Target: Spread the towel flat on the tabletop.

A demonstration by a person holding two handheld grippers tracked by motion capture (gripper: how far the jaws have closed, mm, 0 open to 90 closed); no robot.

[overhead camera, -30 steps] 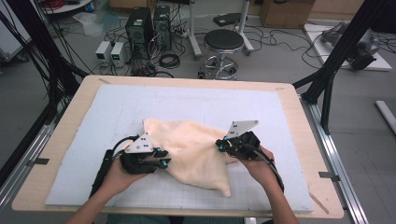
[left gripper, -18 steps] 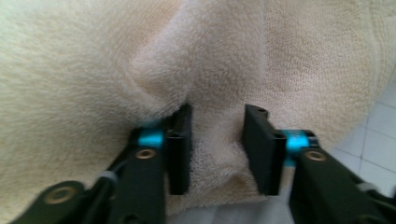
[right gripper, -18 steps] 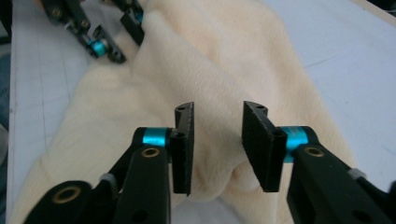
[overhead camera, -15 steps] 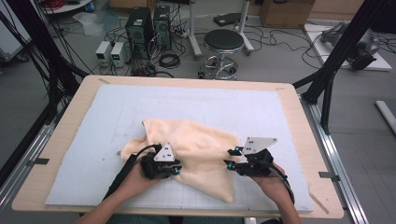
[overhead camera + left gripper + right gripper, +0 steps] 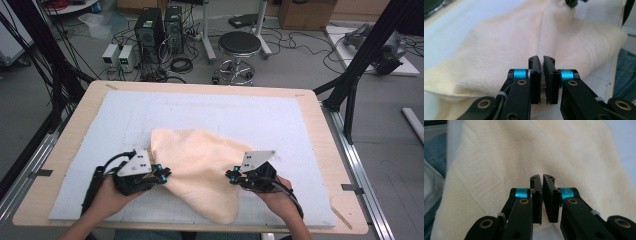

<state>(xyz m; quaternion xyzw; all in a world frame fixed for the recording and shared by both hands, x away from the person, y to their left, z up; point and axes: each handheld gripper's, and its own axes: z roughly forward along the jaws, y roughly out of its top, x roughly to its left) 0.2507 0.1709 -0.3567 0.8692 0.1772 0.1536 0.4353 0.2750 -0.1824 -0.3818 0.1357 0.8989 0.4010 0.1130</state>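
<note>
A cream towel lies rumpled on the white mat, with one corner drooping towards the near edge. My left gripper is at its left edge and my right gripper at its right edge. In the left gripper view the gripper has just been closing and pinches a fold of the towel in a narrow slit. In the right gripper view the jaws of the gripper have likewise just been closing, and they pinch the towel.
The white mat covers most of the wooden table. Beyond the far edge stand a round stool and computer cases among cables on the floor. Black frame posts flank the table.
Both hands have drawn back towards the near edge. The towel's left flap, spread out to the left half a second ago, is pulled in, and both grippers have closed on the cloth.
</note>
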